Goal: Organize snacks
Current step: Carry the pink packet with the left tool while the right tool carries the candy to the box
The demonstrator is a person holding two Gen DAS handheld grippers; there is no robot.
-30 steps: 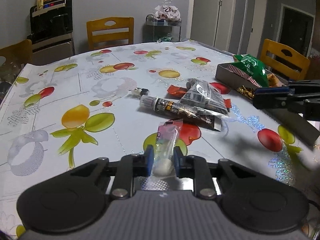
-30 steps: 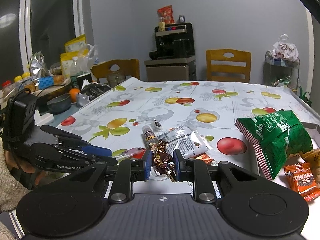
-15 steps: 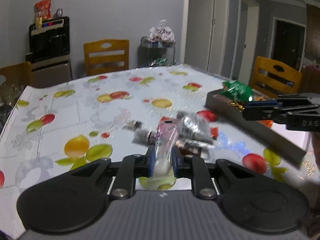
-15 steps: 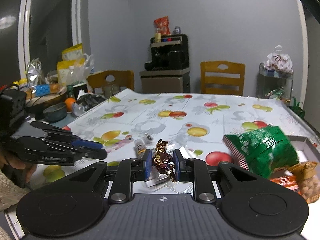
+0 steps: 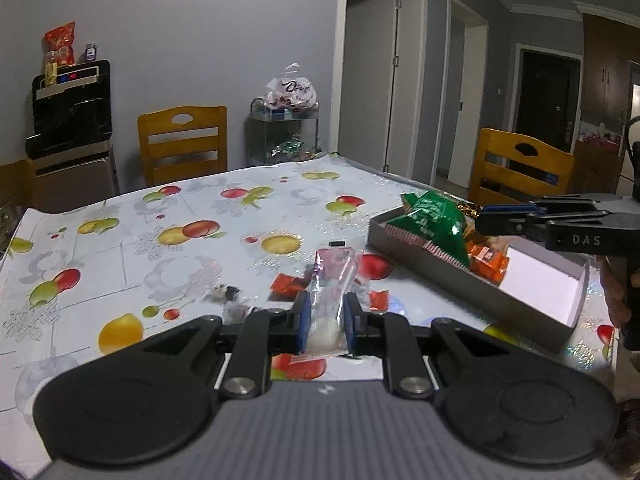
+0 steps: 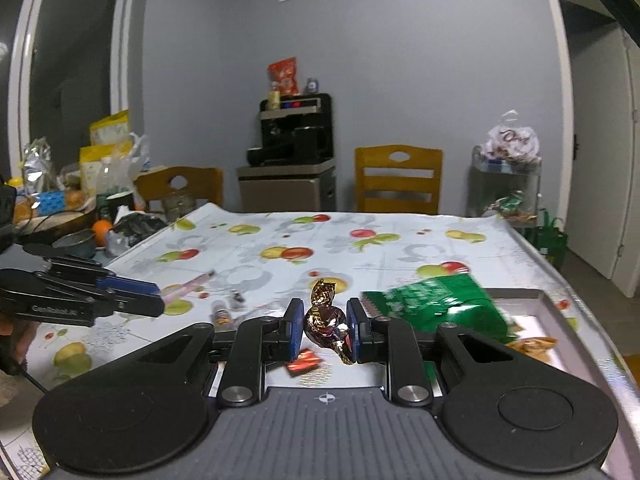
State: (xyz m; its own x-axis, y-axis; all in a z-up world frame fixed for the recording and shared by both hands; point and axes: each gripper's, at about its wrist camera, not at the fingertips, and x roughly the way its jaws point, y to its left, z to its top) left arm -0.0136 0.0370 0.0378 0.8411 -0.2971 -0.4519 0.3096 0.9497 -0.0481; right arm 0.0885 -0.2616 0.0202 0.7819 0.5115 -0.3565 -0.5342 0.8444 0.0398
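Observation:
My left gripper (image 5: pixel 323 322) is shut on a clear pink-topped candy packet (image 5: pixel 332 284) with a white ball inside, lifted above the table. My right gripper (image 6: pixel 323 330) is shut on a brown-and-gold foil-wrapped candy (image 6: pixel 322 314), also held in the air. A grey shallow box (image 5: pixel 472 292) lies at the table's right side with a green snack bag (image 5: pixel 434 226) and orange packets (image 5: pixel 488 260) in it; the same box (image 6: pixel 548 300) and green bag (image 6: pixel 436 306) show at the right of the right wrist view. Loose snacks (image 5: pixel 286 286) remain on the tablecloth below the left gripper.
A fruit-patterned cloth covers the table (image 5: pixel 160 248). Wooden chairs (image 5: pixel 182 142) stand around it. A black dispenser (image 5: pixel 70 104) and a small cart with a bag (image 5: pixel 286 128) stand by the far wall. Clutter of bags and bowls (image 6: pixel 80 200) crowds the table's far left.
Both grippers have risen off the table with their candies and swung toward the grey box. The pile of loose snacks has dropped lower in both views.

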